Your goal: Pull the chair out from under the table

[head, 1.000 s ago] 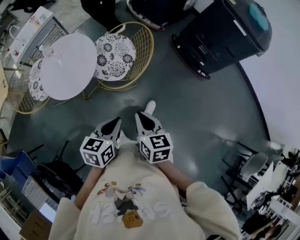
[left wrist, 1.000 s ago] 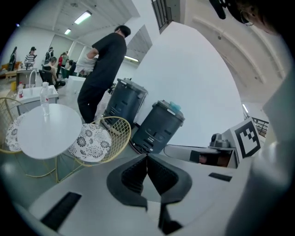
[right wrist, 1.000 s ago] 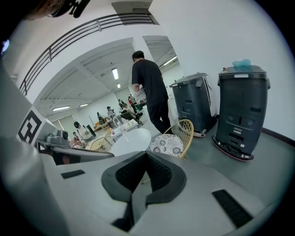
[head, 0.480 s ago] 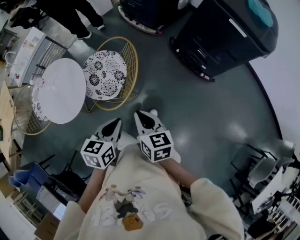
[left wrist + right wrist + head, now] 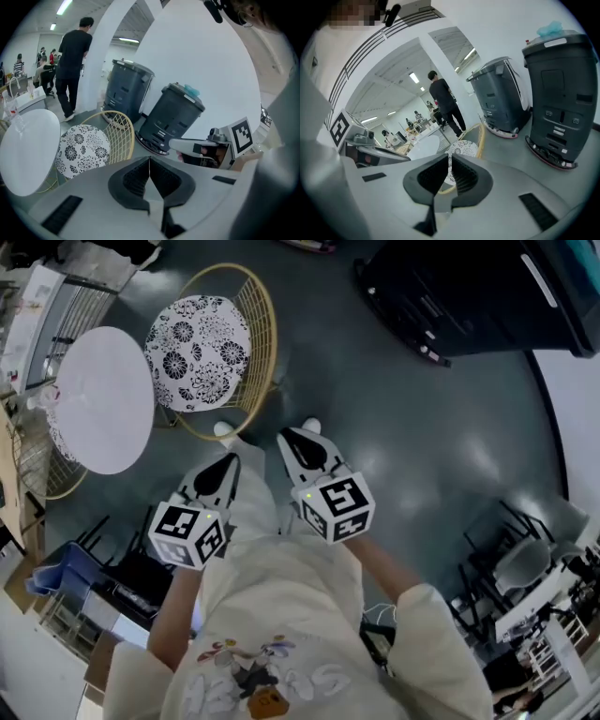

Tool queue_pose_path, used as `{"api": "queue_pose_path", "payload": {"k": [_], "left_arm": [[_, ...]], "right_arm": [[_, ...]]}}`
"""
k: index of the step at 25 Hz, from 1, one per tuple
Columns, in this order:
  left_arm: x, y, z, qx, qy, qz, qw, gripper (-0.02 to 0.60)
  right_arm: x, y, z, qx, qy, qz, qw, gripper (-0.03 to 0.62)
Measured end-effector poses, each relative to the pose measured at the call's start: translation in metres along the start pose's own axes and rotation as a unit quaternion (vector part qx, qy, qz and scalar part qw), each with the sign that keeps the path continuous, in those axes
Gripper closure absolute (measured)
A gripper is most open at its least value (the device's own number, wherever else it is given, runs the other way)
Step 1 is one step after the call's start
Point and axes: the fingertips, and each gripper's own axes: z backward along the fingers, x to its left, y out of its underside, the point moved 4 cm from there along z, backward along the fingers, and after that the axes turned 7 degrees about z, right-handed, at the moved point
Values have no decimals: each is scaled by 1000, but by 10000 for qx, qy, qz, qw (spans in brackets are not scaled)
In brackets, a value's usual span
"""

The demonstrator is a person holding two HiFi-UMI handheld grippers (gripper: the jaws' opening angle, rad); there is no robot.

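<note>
Two big dark machines (image 5: 469, 292) fill the head view at 1 o'clock. The round white table (image 5: 98, 399) sits at 10 o'clock. The chair (image 5: 199, 348), gold wire with a flowered cushion, stands at 11, its seat edge just meeting the tabletop's rim. The left gripper (image 5: 225, 467) and right gripper (image 5: 300, 439) hang near the chair without touching it, each with jaws pressed together on nothing. This looks like the approach; next, the jaws need to part and close on the wire back's rim.
</note>
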Motion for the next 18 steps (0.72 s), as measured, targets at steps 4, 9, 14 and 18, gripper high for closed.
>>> {"api": "queue_pose_path", "payload": {"k": [4, 9, 14, 18], "left_arm": [[18, 0, -27, 103, 51, 5, 9999, 572], [29, 5, -53, 242, 215, 80, 9994, 572], [31, 11, -76, 241, 251, 111, 9993, 572], [37, 16, -90, 296, 272, 243, 9989, 572]], "right_arm": [[-28, -2, -26, -139, 19, 519, 9986, 588], [-51, 3, -50, -218, -216, 746, 9967, 578], [-66, 21, -69, -56, -304, 917, 9953, 549], [-70, 21, -84, -125, -241, 1081, 9938, 546]]}}
